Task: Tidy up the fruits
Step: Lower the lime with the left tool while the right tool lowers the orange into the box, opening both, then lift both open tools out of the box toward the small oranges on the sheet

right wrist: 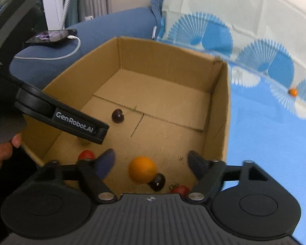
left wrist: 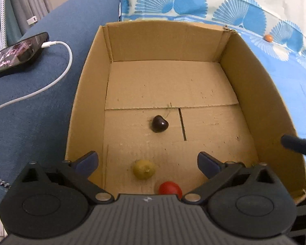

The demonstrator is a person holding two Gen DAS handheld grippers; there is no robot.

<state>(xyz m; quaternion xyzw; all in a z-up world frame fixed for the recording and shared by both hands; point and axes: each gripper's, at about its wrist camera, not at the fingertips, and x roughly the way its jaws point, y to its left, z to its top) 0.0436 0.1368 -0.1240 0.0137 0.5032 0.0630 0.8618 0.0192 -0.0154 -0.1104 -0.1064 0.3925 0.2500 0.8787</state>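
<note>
Between the spread, empty right claw an orange is seen: light, smooth, best pinched gently across its middle. Left claw is likewise spread over the box.

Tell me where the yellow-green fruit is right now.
In the left wrist view the yellow-green fruit lies on the cardboard box floor between the open left tongs, just up-left of a red fruit.

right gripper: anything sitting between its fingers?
Yes, in the right wrist view: the orange fruit sits between the open right gripper's fingers, untouched by either, with a dark cherry against its near side, on the box floor.
</note>
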